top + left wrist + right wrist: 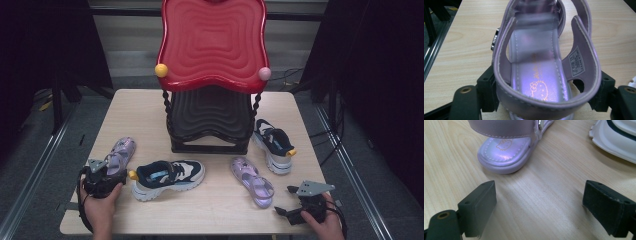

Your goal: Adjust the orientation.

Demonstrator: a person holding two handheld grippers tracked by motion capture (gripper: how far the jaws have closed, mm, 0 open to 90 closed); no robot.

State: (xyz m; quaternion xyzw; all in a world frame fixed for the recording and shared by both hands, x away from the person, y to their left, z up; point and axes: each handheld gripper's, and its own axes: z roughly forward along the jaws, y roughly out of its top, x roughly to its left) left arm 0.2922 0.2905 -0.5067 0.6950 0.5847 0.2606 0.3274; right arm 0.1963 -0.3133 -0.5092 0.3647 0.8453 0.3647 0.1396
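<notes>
A purple sandal (122, 150) lies at the table's left, toe pointing away from me. My left gripper (111, 169) is at its heel. In the left gripper view the black pads (489, 87) sit against both sides of the heel strap of this sandal (536, 75), so the left gripper (546, 93) is shut on it. The matching purple sandal (252, 181) lies right of centre. My right gripper (285, 200) stands open near the front right edge, a little short of that sandal's heel (504, 155), with bare table between its pads (477, 205).
A dark blue and white sneaker (170, 176) lies right beside the held sandal; its mate (274, 144) lies at the right (614, 137). A two-tier rack with a red top shelf (212, 45) and a black lower shelf (210, 115) stands mid-table. The wooden table (140, 110) ends close behind both hands.
</notes>
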